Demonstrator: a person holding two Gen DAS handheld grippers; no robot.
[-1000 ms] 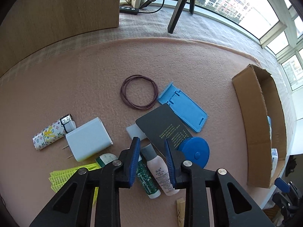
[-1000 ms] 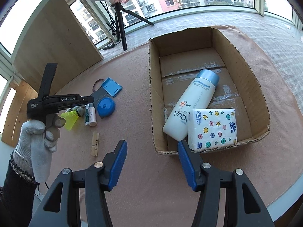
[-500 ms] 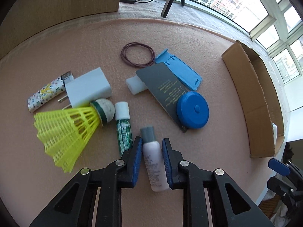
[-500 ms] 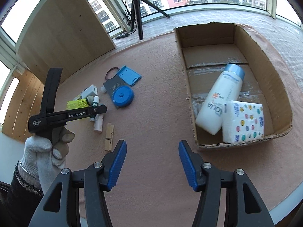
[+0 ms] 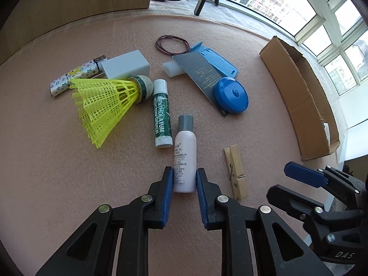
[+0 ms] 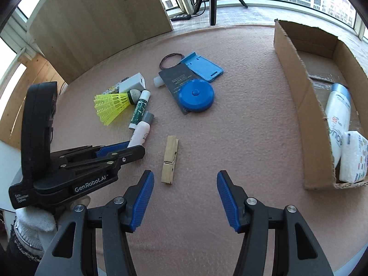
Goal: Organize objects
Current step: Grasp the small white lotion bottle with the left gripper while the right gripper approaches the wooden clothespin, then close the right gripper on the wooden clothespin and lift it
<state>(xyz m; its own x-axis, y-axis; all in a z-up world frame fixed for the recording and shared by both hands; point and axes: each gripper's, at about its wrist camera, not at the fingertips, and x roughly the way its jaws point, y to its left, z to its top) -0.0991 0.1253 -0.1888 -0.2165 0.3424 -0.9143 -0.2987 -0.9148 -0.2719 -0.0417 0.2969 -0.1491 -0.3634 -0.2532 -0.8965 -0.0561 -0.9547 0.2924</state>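
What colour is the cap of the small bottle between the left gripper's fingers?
Grey; the small bottle's cap shows best in the left wrist view.

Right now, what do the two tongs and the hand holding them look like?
Both tongs, left and right, are black plastic frames with silver rivets and ribbed blue pads. The left one's body reads "GenRobot.AI" in white. The hand wears a white knit glove over a dark sleeve.

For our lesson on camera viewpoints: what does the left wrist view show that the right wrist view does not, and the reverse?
Left wrist only: the bottle's printed label between the left gripper's fingers. Right wrist only: inside the box, a sunscreen and a tissue pack; a gloved hand; the open right gripper. Both: shuttlecock, lip balm, clothespin, tape measure.
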